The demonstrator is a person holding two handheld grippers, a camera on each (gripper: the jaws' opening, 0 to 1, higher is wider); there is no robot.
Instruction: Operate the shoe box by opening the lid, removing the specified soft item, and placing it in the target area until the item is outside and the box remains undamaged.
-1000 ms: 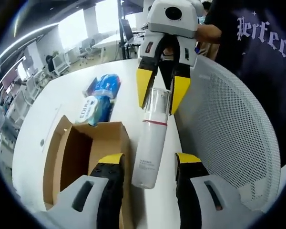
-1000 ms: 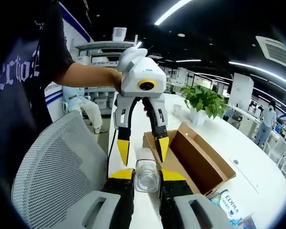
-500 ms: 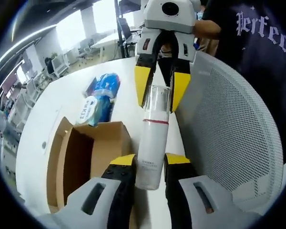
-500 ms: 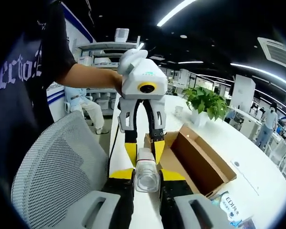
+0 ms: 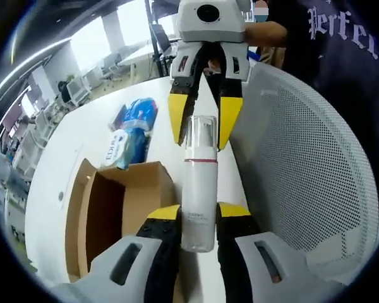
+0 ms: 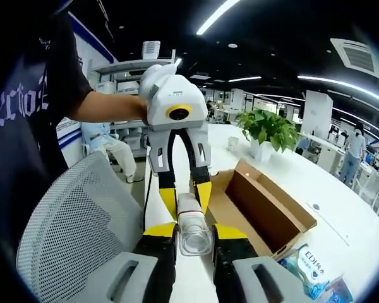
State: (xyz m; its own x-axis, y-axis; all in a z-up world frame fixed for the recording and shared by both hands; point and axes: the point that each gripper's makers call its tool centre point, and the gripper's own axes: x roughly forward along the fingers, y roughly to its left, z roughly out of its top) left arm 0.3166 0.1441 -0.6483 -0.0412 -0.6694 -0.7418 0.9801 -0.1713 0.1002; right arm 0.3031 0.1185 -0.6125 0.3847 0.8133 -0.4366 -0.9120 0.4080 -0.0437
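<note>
The white bottle (image 5: 198, 189) is out of the shoe box (image 5: 98, 208) and hangs in the air, held at both ends. Your left tongs (image 5: 198, 211) are clenched on its lower body, and your right tongs (image 5: 199, 144) grasp its clear cap (image 5: 200, 129) from 12 o'clock in the left gripper view. As far as I can see, both pairs of jaws press on it.

I judge that you are passing the bottle from one hand to the other before you put it down. To do this well, let only one pair of tongs go, and only when the other pair holds the body firmly. The cap is smooth and may slip or come off, so trust the grip on the body more.

The box stands open at 9 o'clock from the bottle, on the white surface (image 5: 69, 145). A blue tissue pack (image 5: 132, 126) lies behind it at 11 o'clock, and a mesh chair (image 5: 303, 164) is at 3 o'clock. Carry the bottle well above the cardboard flap, so that you do not bend it, and lower it on a bare part of the surface.
</note>
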